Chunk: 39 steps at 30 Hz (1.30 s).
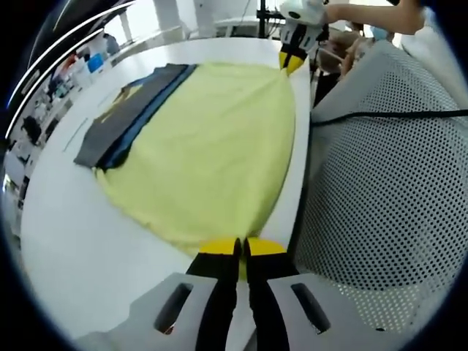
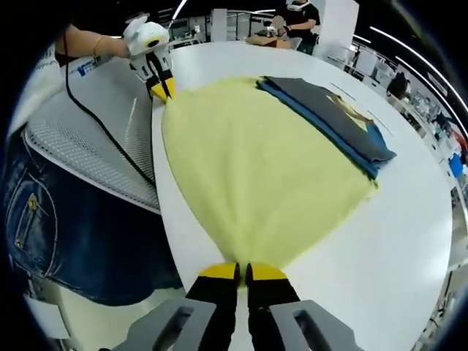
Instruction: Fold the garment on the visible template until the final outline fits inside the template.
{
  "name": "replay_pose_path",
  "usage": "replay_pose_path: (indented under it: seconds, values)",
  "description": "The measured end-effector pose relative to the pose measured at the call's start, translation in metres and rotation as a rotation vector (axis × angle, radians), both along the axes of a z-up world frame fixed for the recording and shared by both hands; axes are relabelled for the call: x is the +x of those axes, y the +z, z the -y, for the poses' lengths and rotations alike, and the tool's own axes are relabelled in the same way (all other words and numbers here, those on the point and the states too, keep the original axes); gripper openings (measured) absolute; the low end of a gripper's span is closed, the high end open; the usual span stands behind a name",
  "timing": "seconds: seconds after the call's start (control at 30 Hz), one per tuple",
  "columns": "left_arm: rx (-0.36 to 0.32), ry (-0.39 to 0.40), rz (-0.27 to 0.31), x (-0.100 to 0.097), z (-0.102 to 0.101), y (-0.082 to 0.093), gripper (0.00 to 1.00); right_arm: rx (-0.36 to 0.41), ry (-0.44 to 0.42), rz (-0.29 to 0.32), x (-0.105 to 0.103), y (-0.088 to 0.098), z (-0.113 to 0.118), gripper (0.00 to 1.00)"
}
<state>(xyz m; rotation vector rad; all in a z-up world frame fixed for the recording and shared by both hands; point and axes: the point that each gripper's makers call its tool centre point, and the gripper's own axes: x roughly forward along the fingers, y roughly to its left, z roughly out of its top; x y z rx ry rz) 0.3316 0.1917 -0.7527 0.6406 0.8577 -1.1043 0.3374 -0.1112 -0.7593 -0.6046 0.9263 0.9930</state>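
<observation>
One yellow garment [image 1: 212,146], one dark template [image 1: 128,113], two grippers [image 1: 241,248] [image 2: 243,272], one white table [image 1: 88,248].

Yellow garment [image 2: 256,175]: soft matt cloth. Folded dark pieces [image 2: 336,121]: matt cloth, grey over blue. Worktop [image 2: 409,241]: smooth white, faintly glossy. Tongs [image 2: 242,272]: yellow-tipped, black, apparently plastic. Perforated grey mesh fabric [image 1: 395,183].

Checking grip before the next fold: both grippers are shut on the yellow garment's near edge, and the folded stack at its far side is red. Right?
Not quite. The folded stack is dark grey and blue, not red, as the right gripper view shows. Both the left gripper and right gripper are shut on the yellow garment.
</observation>
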Motion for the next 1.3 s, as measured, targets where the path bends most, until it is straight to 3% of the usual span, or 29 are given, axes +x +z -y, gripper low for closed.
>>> replay_pose_path:
  seconds: [0.6,1.3]
  values:
    - [-0.016,0.028,-0.065,-0.024,-0.001,0.001,0.00,0.022,-0.010,-0.041,-0.021,0.002,-0.002,0.00]
    - [-0.008,-0.005,-0.134,-0.058,0.000,0.006,0.00,0.042,-0.012,-0.105,-0.050,0.009,-0.002,0.00]
